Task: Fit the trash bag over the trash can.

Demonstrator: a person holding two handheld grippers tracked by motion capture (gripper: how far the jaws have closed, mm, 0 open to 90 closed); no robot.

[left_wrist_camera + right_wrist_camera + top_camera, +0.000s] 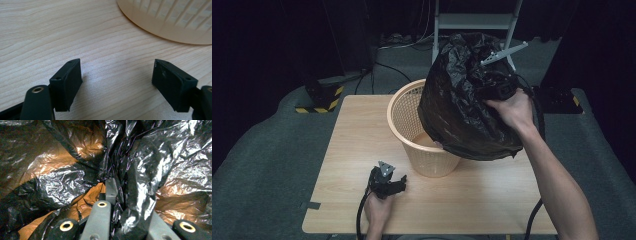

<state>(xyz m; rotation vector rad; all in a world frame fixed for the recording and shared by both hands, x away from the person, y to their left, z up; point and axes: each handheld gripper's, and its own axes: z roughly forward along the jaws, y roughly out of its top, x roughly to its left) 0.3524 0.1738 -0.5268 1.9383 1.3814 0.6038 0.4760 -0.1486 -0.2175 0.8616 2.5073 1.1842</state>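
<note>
High view: right gripper [492,75] is holding a black bin bag [462,100] over the basket [412,125].
Its jaws are clamping shut on a fold of the plastic, the bag draping across the basket's right rim. Left gripper [387,181] is resting on the table [352,150], jaws standing wide apart with nothing between them.

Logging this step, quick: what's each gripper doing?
Left gripper: open, empty, over the table.
Right gripper: shut on the black bag.
</note>
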